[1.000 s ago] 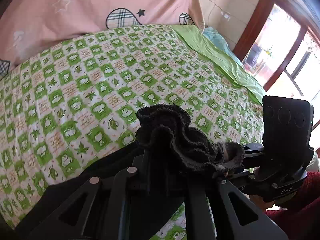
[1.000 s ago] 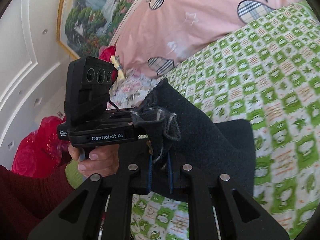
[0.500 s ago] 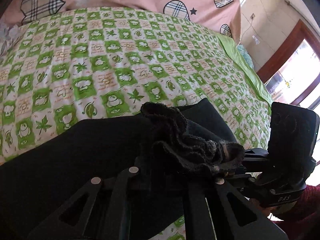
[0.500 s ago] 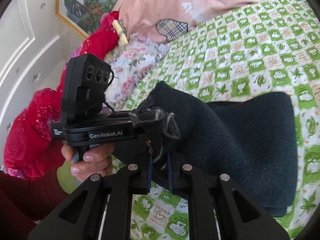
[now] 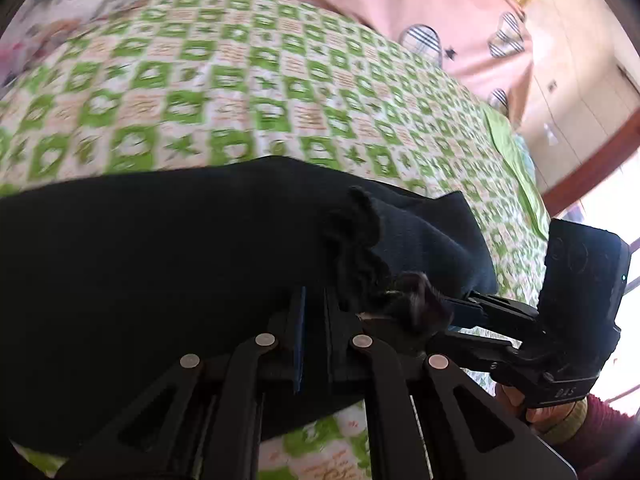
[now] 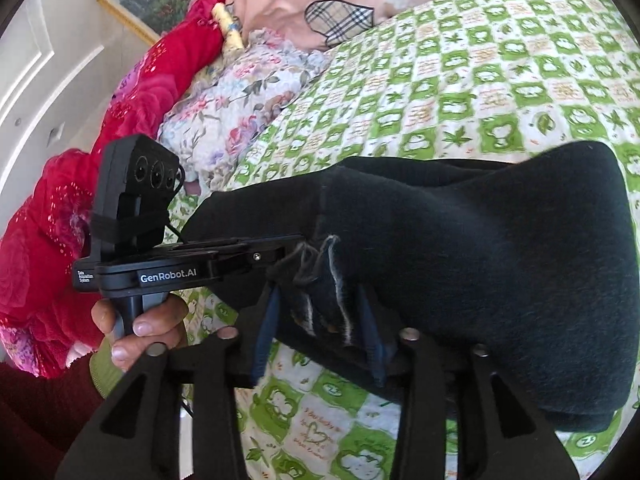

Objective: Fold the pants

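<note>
Dark pants (image 6: 480, 248) sprawl across the lower middle of the green checked bedspread (image 6: 460, 80), left gripper (image 5: 314, 312) pinched on one bunched edge, right gripper (image 6: 320, 312) opening around the other.

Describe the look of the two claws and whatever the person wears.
Both claws, left claw and right claw, are matte black with blue pads, silver rivets and triangular cut-outs. The left carries white "GenRobot.AI" lettering, a three-lens module and a thin cable. Dark red sleeves over yellow-green cuffs.
</note>
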Demonstrator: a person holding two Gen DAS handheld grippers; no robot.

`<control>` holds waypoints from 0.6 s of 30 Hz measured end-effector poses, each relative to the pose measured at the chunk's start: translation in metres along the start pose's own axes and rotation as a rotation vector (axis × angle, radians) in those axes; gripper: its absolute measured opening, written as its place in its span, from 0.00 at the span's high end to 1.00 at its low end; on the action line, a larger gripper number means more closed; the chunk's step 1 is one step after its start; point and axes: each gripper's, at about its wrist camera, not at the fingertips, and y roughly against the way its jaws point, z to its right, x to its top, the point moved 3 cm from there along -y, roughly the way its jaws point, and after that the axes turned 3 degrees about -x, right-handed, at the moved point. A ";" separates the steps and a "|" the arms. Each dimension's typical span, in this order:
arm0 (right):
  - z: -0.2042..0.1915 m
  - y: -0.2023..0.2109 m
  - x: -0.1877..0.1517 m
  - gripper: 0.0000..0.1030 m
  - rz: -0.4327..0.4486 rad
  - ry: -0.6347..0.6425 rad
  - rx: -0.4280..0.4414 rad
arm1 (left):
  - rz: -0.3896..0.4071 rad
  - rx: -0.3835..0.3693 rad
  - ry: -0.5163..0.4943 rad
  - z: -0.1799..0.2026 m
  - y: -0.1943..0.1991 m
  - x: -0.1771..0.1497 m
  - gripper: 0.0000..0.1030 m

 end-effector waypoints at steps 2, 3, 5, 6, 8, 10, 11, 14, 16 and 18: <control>-0.006 -0.001 0.000 0.57 -0.006 0.011 0.015 | 0.017 0.026 0.025 -0.005 0.009 -0.005 0.89; -0.010 -0.001 0.001 0.57 -0.007 0.018 0.022 | 0.024 0.040 0.035 -0.007 0.013 -0.008 0.87; -0.019 -0.002 0.003 0.57 -0.010 0.034 0.038 | 0.045 0.064 0.064 -0.012 0.023 -0.014 0.85; -0.022 -0.002 0.004 0.57 -0.010 0.042 0.042 | 0.053 0.071 0.080 -0.015 0.029 -0.017 0.79; -0.031 -0.003 0.006 0.57 -0.011 0.063 0.052 | 0.075 0.086 0.122 -0.022 0.039 -0.024 0.72; -0.039 -0.005 0.009 0.57 -0.013 0.084 0.057 | 0.094 0.105 0.160 -0.028 0.048 -0.030 0.70; -0.043 -0.006 0.011 0.57 -0.014 0.094 0.061 | 0.102 0.120 0.179 -0.031 0.052 -0.033 0.70; -0.051 -0.008 0.014 0.57 -0.014 0.113 0.066 | 0.119 0.155 0.224 -0.041 0.064 -0.043 0.68; -0.056 -0.011 0.016 0.57 -0.017 0.127 0.067 | 0.132 0.165 0.246 -0.045 0.072 -0.048 0.65; -0.060 -0.013 0.017 0.57 -0.019 0.136 0.068 | 0.145 0.171 0.275 -0.050 0.079 -0.052 0.62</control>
